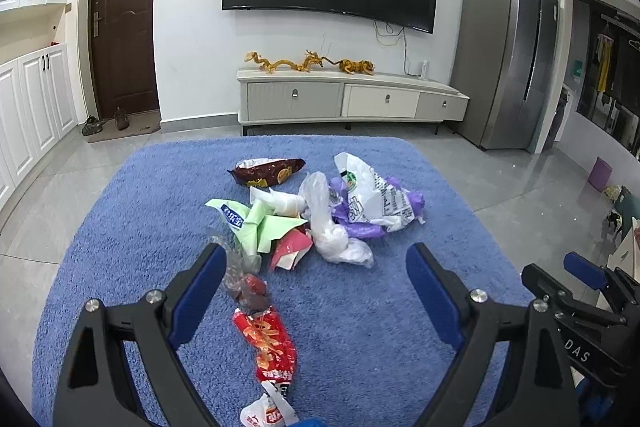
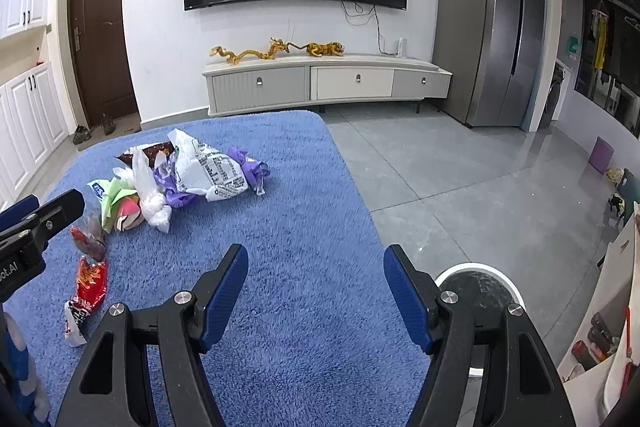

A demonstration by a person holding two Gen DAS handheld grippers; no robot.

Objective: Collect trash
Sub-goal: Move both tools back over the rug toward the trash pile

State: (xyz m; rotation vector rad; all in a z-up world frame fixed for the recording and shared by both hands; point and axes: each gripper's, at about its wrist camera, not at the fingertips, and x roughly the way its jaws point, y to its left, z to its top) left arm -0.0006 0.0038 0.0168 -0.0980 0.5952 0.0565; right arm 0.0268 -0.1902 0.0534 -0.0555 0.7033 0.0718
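Both claws open, nothing in either. My left claw (image 1: 316, 261) hangs over the blue rug (image 1: 120, 211) w/ a red snack wrapper (image 1: 266, 343) lying between its fingers, not gripped. Rest of the trash pile (image 1: 320, 203) sits just beyond it, mid-rug: white and purple bags, green paper, a dark chip bag at the far side. Right claw (image 2: 316, 265) is over bare rug, pile far left of it; white bin (image 2: 480, 287) just right, on the floor.

trash pile (image 1: 316, 211) on rug (image 1: 380, 315), tv stand (image 1: 344, 99) behind it.
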